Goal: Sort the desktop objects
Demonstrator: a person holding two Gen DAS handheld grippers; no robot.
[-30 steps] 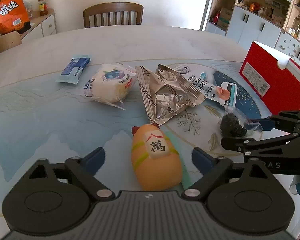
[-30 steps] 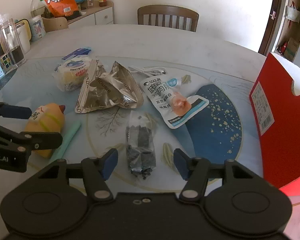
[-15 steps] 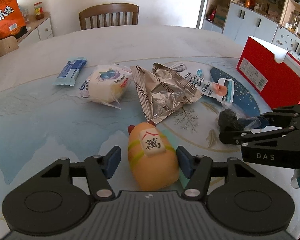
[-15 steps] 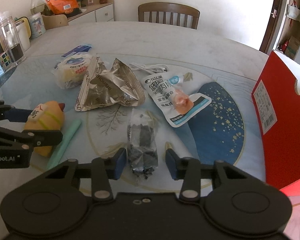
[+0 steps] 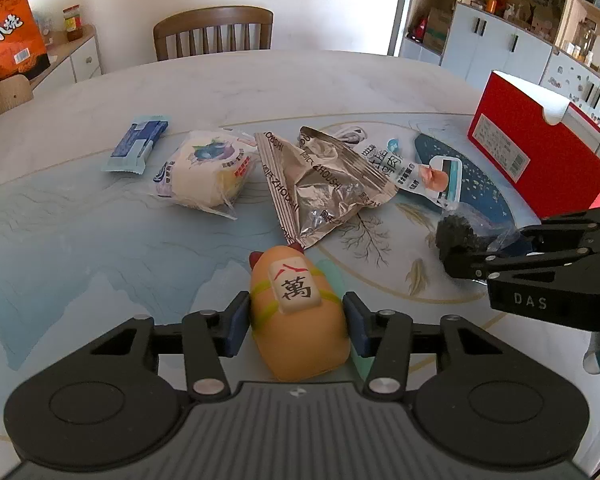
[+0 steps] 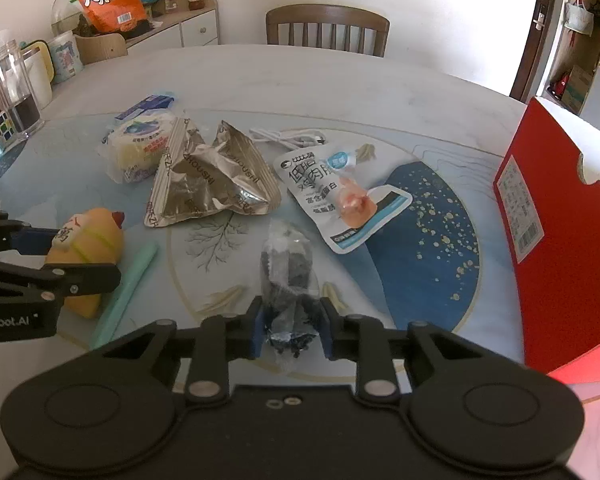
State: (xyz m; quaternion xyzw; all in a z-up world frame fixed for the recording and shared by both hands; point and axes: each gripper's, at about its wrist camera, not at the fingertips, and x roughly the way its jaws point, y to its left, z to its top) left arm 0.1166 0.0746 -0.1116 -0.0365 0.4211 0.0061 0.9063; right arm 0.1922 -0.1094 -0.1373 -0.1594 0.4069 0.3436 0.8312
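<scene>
We see the left gripper [image 5: 296, 326] closing on the orange toy [image 5: 300, 316]; the right gripper [image 6: 292, 326] closing on the clear packet [image 6: 288, 280], both on the worktop [image 5: 100, 248].

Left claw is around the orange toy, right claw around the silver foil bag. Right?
Half right. The right claw is closing around the clear packet of dark bits, not the foil bag, as the right wrist view shows. The left claw is closing around the orange toy.
</scene>
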